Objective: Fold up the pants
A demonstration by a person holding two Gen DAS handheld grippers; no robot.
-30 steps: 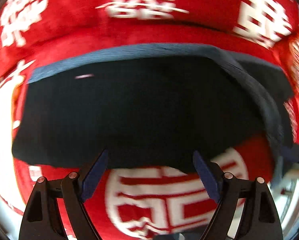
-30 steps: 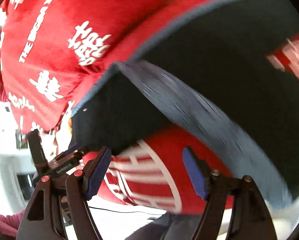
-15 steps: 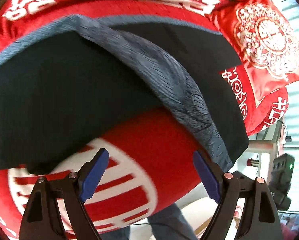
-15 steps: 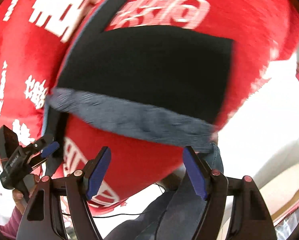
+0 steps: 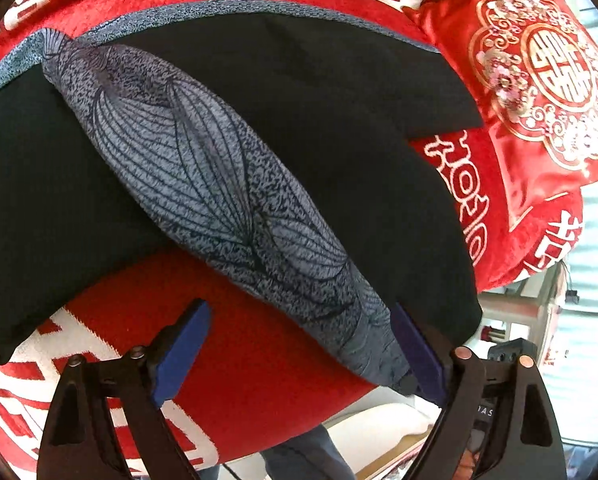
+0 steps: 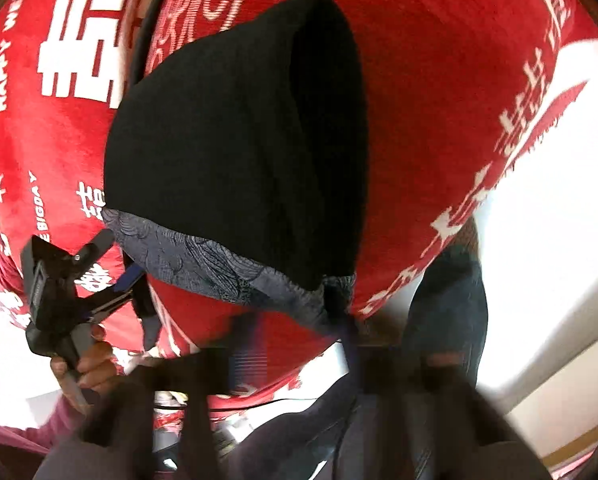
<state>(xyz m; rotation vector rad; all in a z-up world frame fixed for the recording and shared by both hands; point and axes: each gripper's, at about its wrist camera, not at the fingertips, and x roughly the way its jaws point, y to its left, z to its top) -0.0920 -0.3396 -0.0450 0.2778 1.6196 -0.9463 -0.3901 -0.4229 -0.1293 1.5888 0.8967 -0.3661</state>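
Black pants [image 5: 339,120] with a grey, leaf-patterned waistband [image 5: 219,184] lie spread on a bed covered by a red blanket [image 5: 259,360] printed with large white characters. All places here are given relative to the waistband.

In the left wrist view, the waistband runs as a long diagonal strip from the upper left down to the lower right, with black fabric on both sides of it. The left gripper [image 5: 299,354] hovers at the strip's lower end, its jaws wide apart and opening; its right blue pad [image 5: 415,356] is just beside the tip of the waistband, the left pad over bare red blanket, and neither pad presses on the cloth. Beyond the waistband's upper right sits a red cushion [image 5: 547,80] embroidered in gold.

In the right wrist view, the pants form a dark mound above the waistband. The right gripper [image 6: 339,344] appears only as a blur at the waistband's near right corner; its jaws have come together, but whether cloth is caught between them cannot be told. To the waistband's left, a person's hand [image 6: 87,364] holds the left gripper's handle.
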